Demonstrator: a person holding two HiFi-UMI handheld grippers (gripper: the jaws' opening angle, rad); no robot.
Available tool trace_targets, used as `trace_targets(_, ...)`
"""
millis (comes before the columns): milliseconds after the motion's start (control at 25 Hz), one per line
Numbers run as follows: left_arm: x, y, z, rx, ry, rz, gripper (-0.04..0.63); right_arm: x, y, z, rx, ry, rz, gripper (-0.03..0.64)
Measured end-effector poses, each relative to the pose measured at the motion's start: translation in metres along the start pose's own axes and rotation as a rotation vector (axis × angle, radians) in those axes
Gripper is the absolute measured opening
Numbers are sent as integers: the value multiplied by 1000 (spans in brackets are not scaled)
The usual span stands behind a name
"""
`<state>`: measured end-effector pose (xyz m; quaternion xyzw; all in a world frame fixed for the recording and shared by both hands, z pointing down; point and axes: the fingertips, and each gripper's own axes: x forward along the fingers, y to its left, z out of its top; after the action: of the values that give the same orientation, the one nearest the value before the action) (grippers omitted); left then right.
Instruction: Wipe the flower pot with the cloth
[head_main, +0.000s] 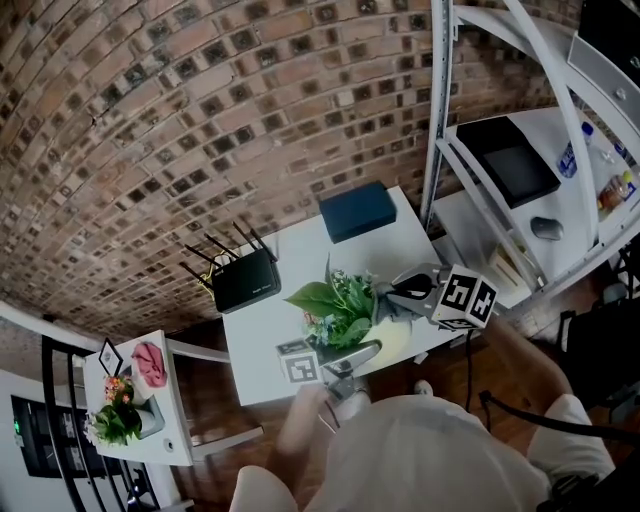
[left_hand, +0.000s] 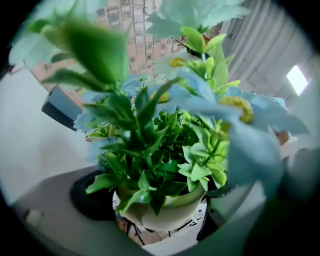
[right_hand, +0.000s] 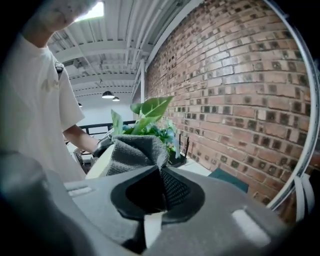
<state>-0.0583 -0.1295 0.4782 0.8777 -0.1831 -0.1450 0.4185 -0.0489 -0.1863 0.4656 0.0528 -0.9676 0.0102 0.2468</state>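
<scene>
The flower pot (left_hand: 165, 214), a cream glazed pot stuffed with green and pale blue artificial foliage, is clamped across its body between the jaws of the left hand-held gripper (head_main: 362, 351). It appears to be held up off the white bench (head_main: 268, 335), near the bench's front edge, since floor shows beneath its base in the left gripper view. The right hand-held gripper (right_hand: 160, 187) has its jaws closed on a bunched grey cloth (right_hand: 136, 152), and the free fold of that cloth lies against the pot's side, just under the leaves.

The pot looks rigid, smooth and probably slippery, and top-heavy with the leaves spreading well beyond the rim. A grip low on the widest part of the wall, as now, suits it better than one at the rim, and it would likely chip if dropped. The cloth is soft and limp, so only the part near the jaws can press firmly. A black router (head_main: 245, 281) and a dark blue box (head_main: 357, 210) sit further back on the bench.
</scene>
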Motion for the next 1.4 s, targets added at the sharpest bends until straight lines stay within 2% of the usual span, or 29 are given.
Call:
trace_targets(240,3,-24,19,-76,-124,-127,554,2,-14,-5,159,-103,-16,5)
trace_targets(440,2,-34,35,-222,-264,-250,554,3,-19,-6,286,-217,-9,5)
trace_targets(520,0,-40,47,-269,-330,-292,552,5,-15,-3,304,-243,8,3)
trace_targets(640,-3,-48,65,-301,-418,-334,552,5,-12,7,319,-306,12,3)
trace_targets(840,-6,-59,86,-332,-489,-381,552,4,-8,24,318,-404,12,3)
trace_targets(1160,-5,-70,112,-351,-591,-386,551,8,3,32,285,-430,-12,3)
trace_targets(1280,-2,-71,120,-318,-619,-349,551,12,15,35,235,-411,-16,3)
trace_targets(1400,0,-70,124,-288,-623,-313,548,11,20,38,204,-409,-57,2)
